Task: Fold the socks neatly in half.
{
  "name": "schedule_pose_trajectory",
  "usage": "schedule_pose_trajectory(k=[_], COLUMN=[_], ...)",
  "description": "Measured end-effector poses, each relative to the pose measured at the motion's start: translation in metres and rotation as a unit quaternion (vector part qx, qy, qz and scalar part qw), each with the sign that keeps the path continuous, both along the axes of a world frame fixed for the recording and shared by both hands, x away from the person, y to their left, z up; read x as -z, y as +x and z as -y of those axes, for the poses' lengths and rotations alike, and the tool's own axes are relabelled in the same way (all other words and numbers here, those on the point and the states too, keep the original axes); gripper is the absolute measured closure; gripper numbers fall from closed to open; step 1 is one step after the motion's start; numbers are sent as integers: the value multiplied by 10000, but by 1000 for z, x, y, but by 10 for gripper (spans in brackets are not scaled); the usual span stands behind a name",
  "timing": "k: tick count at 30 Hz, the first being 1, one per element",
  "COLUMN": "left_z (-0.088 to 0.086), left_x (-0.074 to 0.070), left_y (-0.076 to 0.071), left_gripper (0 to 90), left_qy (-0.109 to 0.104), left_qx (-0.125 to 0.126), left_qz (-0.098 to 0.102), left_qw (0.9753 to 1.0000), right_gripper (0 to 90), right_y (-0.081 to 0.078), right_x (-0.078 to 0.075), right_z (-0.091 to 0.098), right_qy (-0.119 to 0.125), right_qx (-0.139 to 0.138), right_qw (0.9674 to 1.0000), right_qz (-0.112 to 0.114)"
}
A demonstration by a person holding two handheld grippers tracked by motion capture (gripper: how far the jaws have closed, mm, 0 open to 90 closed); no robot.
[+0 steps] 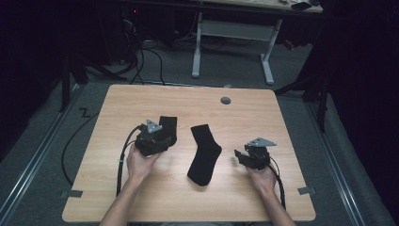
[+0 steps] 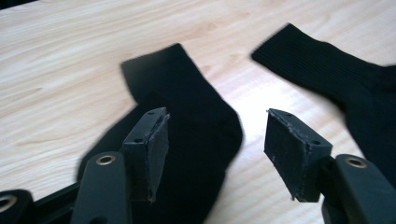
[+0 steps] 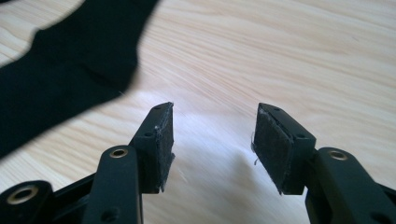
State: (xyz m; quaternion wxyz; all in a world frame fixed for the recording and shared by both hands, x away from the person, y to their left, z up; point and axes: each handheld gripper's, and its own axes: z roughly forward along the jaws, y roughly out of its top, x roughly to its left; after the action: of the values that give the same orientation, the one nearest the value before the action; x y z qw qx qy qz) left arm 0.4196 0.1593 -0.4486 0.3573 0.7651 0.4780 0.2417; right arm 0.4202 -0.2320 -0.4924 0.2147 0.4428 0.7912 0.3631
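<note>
Left gripper (image 1: 162,133) and right gripper (image 1: 240,155): black bodies, each topped by a grey three-cornered plate and trailing a black cable. Jaws black, brass-ringed pivot holes, dark worn pads (image 3: 162,140). Forearms bare, no sleeves

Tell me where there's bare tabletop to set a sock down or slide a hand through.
The far half of the table, around the round grommet, is bare, as is the near strip between the forearms. Crowded: the middle band, where the left gripper hangs over the left sock, beside the middle sock and right gripper.

Two black socks (image 1: 204,154) (image 1: 168,127) on a pale wood-grain table (image 1: 141,101)
</note>
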Motion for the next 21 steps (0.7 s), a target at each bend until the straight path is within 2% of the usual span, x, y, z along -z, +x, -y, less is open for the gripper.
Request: schedule_pose_trajectory(k=[2, 4, 7, 9, 12, 13, 15, 17, 18, 21], left_z=[-2, -8, -11, -13, -12, -11, -10, -9, -7, -6], left_x=[0, 5, 8, 14, 18, 20, 28, 31, 36, 42], left_y=[2, 8, 11, 17, 21, 23, 28, 30, 32, 35], left_gripper=[402, 410, 413, 417, 426, 430, 443, 455, 485, 518], left_qy=[-8, -31, -17, -23, -14, 13, 121, 176, 269, 366], left_qx=[-41, -214, -288, -346, -373, -386, -417, -431, -451, -437], left_qz=[20, -68, -124, -172, -221, -247, -384, -427, -525, -643], left_qw=[10000, 9997, 9995, 9993, 9991, 9989, 9983, 9980, 9972, 9963], right_gripper=[479, 480, 479, 471, 467, 462, 453, 450, 444, 445], right_y=[-1, -3, -3, -2, -2, -2, -2, -1, -1, -1], right_x=[1, 3, 5, 10, 11, 12, 13, 13, 13, 13], right_z=[4, 14, 19, 23, 25, 26, 27, 28, 29, 29], right_qy=[-22, -130, -160, -294, -223, -249, -171, -144, -121, -129], right_qx=[45, 213, 339, 464, 487, 508, 525, 530, 550, 547], right_qw=[10000, 9997, 9993, 9985, 9986, 9984, 9985, 9985, 9984, 9984], right_qz=[1, -10, -27, -38, -29, 26, 7, -15, -45, -44])
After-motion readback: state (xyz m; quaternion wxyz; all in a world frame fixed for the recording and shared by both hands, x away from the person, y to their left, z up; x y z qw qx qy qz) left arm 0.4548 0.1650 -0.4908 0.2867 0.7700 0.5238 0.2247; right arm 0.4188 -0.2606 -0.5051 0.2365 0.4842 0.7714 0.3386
